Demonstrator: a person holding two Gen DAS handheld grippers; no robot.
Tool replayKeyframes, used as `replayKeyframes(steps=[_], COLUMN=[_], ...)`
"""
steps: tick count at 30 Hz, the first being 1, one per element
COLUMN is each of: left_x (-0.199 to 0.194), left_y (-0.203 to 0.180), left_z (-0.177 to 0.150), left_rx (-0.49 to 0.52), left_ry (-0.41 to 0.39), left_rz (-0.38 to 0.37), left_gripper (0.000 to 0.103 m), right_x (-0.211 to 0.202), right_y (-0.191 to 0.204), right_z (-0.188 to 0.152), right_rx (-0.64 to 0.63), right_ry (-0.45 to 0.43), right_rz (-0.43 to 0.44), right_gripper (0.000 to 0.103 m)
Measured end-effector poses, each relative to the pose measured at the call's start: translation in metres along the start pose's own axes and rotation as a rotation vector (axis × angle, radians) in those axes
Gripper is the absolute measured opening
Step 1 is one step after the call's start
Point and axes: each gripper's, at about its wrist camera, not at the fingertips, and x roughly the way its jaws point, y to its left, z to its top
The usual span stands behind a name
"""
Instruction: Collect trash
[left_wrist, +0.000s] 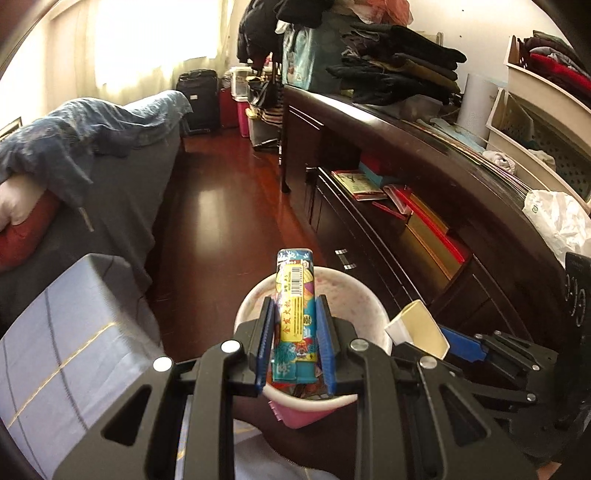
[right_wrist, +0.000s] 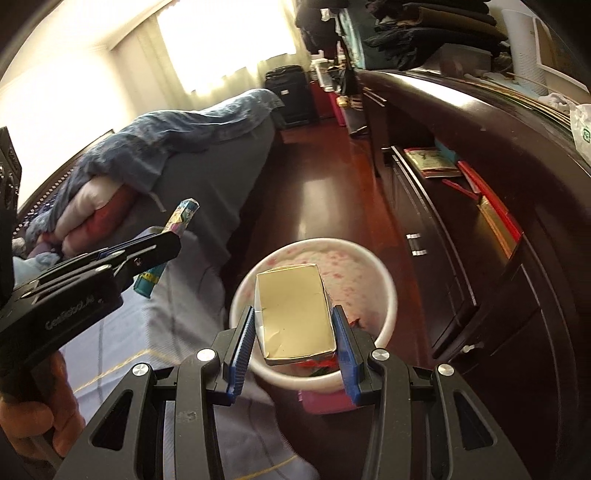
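So both grippers are up over a white paper cup (right_wrist: 384, 295) with pink speckles inside; it sits low in front of the bed (left_wrist: 66, 347), out over the dark red wood floor (left_wrist: 221, 206), and there's already some colourful trash in the bottom of it.

The left gripper (left_wrist: 295, 332) has its jaws pinching a long teal snack wrapper (left_wrist: 295, 295) with a yellow label and a barcode; the wrapper stands upright between the blue pads (left_wrist: 266, 347), its top end poking up past the cup's far rim; from the right wrist view that same wrapper sticks out at a tilt, off to the left of the cup.

The right gripper (right_wrist: 295, 339) has its jaws clamped on a small cream-coloured box (right_wrist: 295, 314), flat face up, 1 pad on each long side; the box hangs right above the cup's opening.

A dark wood cabinet (left_wrist: 424, 155) runs along the right side with folded clothes (left_wrist: 399, 59) piled on top; a crumpled white plastic bag (left_wrist: 557, 218) lies on its top too.
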Motion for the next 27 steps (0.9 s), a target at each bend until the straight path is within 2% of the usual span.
replayKeyframes(steps=[5, 10, 12, 14, 16, 18, 20, 27], left_x=[0.026, 0.046, 0.051, 0.055, 0.057, 0.056, 0.055, 0.038], left_y=[0.000, 0.006, 0.009, 0.013, 0.017, 0.021, 0.024, 0.028], left_z=[0.007, 0.006, 0.005, 0.004, 0.003, 0.002, 0.002, 0.006], left_rx=[-0.014, -0.030, -0.039, -0.047, -0.059, -0.071, -0.078, -0.081], left_ry=[0.033, 0.057, 0.060, 0.052, 0.048, 0.046, 0.042, -0.001], left_rz=[-0.041, -0.046, -0.046, -0.050, -0.046, -0.050, -0.050, -0.045], left_gripper=[0.024, 0.026, 0.037, 0.052, 0.061, 0.064, 0.073, 0.085], right_x=[0.017, 0.034, 0.044, 0.052, 0.062, 0.068, 0.071, 0.068], right_y=[-0.012, -0.020, -0.021, -0.021, -0.021, -0.022, -0.022, -0.018], right_z=[0.008, 0.013, 0.015, 0.016, 0.015, 0.014, 0.013, 0.012], right_rx=[0.024, 0.049, 0.052, 0.052, 0.054, 0.058, 0.063, 0.057], right_ry=[-0.001, 0.010, 0.019, 0.029, 0.044, 0.049, 0.050, 0.045], right_rz=[-0.050, -0.081, -0.091, -0.098, -0.099, -0.106, -0.114, -0.128], right_gripper=[0.042, 0.042, 0.042, 0.042, 0.043, 0.043, 0.046, 0.055])
